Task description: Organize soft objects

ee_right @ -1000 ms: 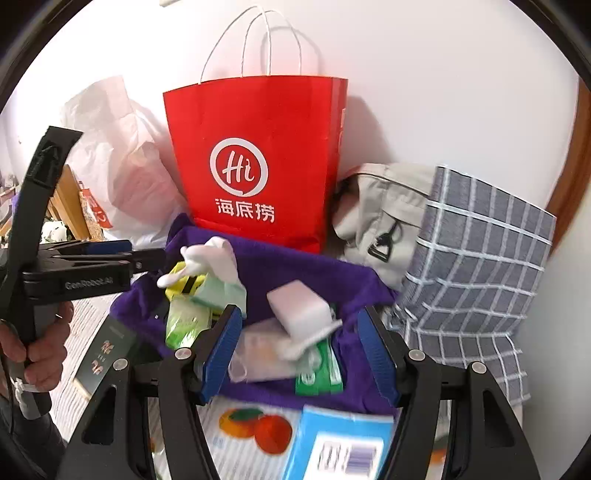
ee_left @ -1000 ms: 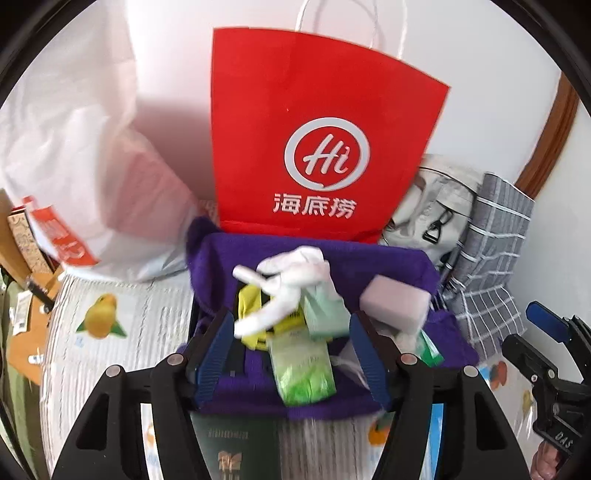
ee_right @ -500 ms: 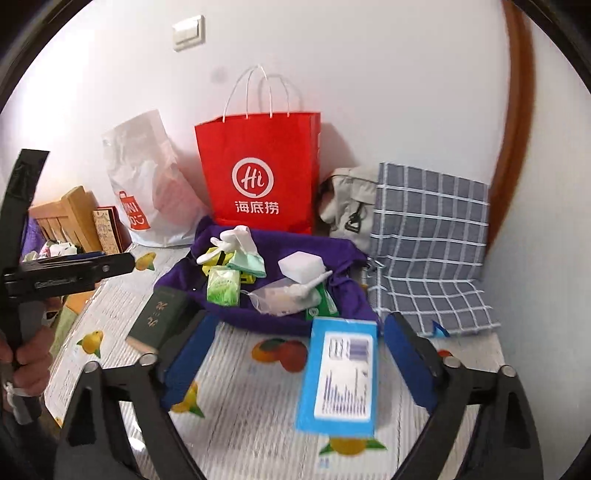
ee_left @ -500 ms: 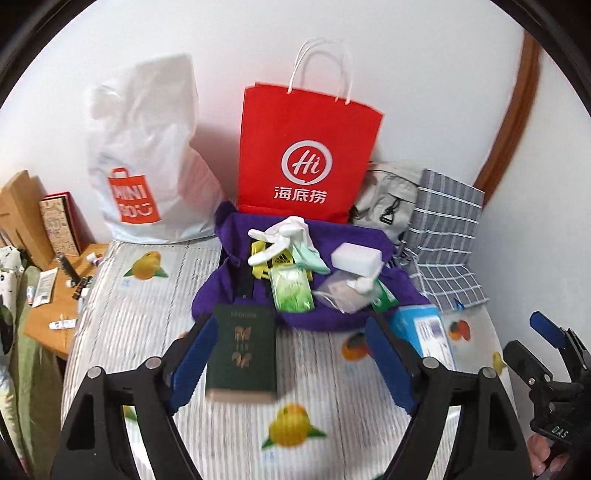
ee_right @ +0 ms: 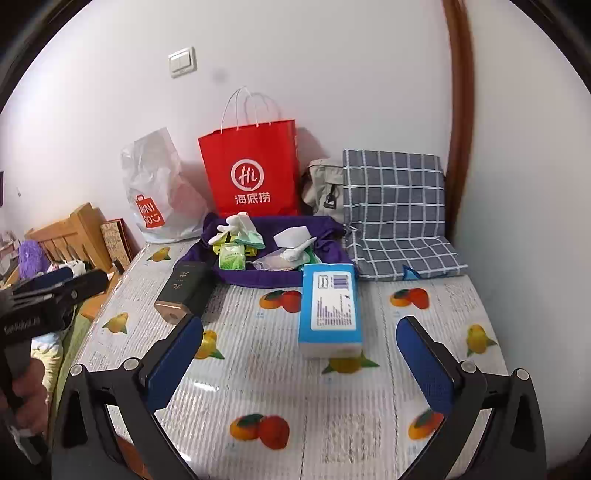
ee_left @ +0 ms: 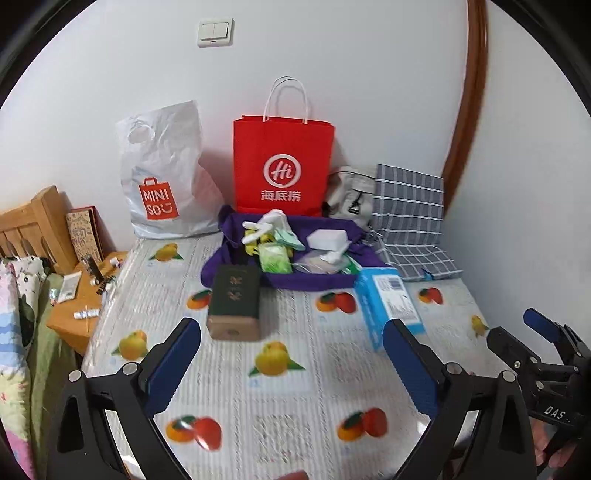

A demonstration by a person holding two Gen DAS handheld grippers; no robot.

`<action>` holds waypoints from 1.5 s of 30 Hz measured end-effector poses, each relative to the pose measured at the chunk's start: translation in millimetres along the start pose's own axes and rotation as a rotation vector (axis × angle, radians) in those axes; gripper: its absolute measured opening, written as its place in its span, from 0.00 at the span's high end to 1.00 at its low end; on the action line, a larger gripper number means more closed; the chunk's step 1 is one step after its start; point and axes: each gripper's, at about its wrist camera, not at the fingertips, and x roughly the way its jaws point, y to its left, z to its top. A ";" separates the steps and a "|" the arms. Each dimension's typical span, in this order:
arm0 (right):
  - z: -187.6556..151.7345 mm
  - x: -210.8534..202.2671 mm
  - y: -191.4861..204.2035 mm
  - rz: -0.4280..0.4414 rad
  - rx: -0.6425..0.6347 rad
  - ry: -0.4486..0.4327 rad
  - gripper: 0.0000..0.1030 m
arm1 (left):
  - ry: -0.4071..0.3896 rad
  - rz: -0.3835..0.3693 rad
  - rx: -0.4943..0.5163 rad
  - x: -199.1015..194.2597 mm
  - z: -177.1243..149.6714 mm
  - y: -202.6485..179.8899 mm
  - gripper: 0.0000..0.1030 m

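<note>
White wall [ee_left: 369,74] behind, plain and bright. Light switch [ee_left: 215,32] up high on it. Brown curved wood trim [ee_left: 471,110] down the right side, maybe a door frame. Below, a flat top with a fruit-print cover [ee_left: 280,373], oranges and lemons all over it. Wooden headboard [ee_left: 35,218] at the far left, beside a small wooden stand [ee_left: 79,314] with little bits on top. Patterned bedding [ee_left: 14,332] at the left edge, too blurry to tell more.
</note>
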 end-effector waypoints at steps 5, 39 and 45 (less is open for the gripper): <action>-15.8 -31.7 1.3 -0.003 -0.004 -0.024 0.00 | -0.011 0.017 -0.011 -24.4 -19.3 -6.8 0.03; -36.2 -67.4 10.7 -0.007 -0.037 -0.047 0.00 | -0.096 0.076 0.015 -71.7 -46.1 -22.2 0.03; -36.6 -68.1 10.5 -0.002 -0.038 -0.045 0.00 | -0.095 0.075 0.017 -71.0 -45.6 -20.4 0.03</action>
